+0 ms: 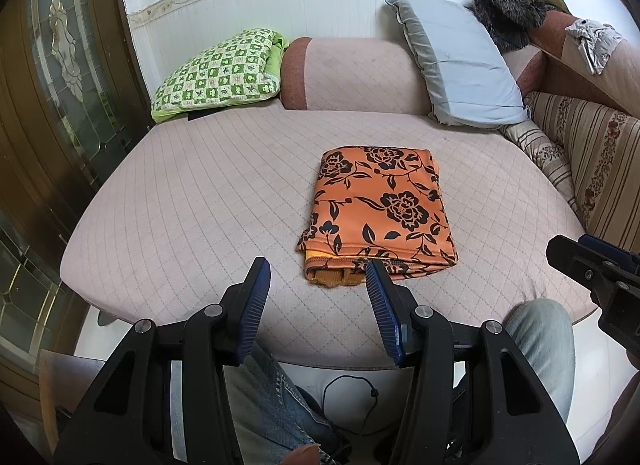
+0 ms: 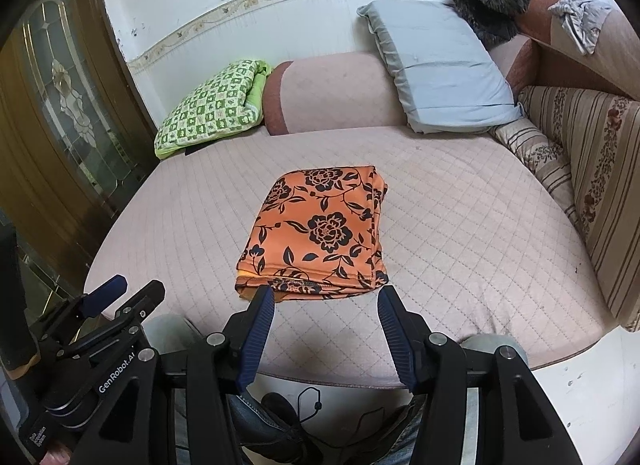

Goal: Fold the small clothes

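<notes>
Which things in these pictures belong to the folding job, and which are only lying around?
Belong to the job:
- folded orange cloth with black flowers
- left gripper, jaws open
- right gripper, jaws open
- pink quilted mattress, the work surface

Just lying about:
- green checked folded blanket
- pale blue pillow
- dark furry garment
- crumpled grey cloth

orange garment (image 2: 316, 233) with black flowers; pink quilted sofa (image 2: 460, 225); green checked cushion (image 2: 208, 105); pale blue pillow (image 2: 436, 65); blue gripper pads (image 2: 256, 329).
</notes>
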A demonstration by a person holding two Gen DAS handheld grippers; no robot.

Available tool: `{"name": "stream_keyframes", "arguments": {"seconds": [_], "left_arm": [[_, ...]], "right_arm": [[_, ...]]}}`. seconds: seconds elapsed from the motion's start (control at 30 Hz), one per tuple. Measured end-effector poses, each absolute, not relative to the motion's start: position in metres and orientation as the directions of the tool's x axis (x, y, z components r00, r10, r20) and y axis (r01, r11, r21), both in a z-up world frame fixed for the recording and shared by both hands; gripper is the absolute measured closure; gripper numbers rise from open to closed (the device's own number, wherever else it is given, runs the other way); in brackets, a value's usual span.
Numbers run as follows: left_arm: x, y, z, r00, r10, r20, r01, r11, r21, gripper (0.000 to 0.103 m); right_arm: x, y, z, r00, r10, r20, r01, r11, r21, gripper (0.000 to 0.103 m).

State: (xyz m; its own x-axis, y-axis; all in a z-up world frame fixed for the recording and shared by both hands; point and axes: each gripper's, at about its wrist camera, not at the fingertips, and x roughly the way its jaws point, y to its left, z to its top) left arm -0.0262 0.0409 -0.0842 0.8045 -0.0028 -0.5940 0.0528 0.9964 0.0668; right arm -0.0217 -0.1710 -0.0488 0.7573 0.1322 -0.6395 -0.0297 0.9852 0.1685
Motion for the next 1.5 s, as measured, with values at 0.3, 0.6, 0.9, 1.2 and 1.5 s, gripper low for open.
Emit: {"name": "stream_keyframes", "arguments": {"seconds": [0.3, 0.6, 0.9, 1.2, 1.5], "left_arm": [[-0.0255, 0.0413, -0.0841, 0.804, -0.004, -0.595, 0.054, 0.996, 0.066, 0.053], [-0.0257, 0.0414, -0.0839, 0.805, -0.003, -0.594, 0.053, 0.996, 0.067, 0.053], [-0.0263, 0.0411, -0.0839, 0.806, -0.002, -0.592, 0.051, 0.996, 0.067, 0.053], [-0.0262, 0.0411, -0.0825, 0.806, -0.007, -0.591, 0.057, 0.996, 0.066, 0.053], [-0.0203, 0.0397, -0.0834, 0.797, -0.026, -0.603, 0.074, 0.996, 0.054, 0.053]], "right_arm": [[-0.0203, -0.1704, -0.0489, 0.754, 0.133, -0.644, -0.033, 0.986, 0.165, 0.051], [-0.0201, -0.1705, -0.0488, 0.756, 0.132, -0.641, -0.033, 0.986, 0.164, 0.051], [-0.0191, -0.1729, -0.0477, 0.758, 0.13, -0.639, -0.033, 0.986, 0.162, 0.051], [-0.0199, -0.1735, -0.0447, 0.761, 0.13, -0.636, -0.035, 0.987, 0.16, 0.051], [-0.0169, -0.1681, -0.0445, 0.749, 0.126, -0.651, -0.038, 0.988, 0.147, 0.051]]}}
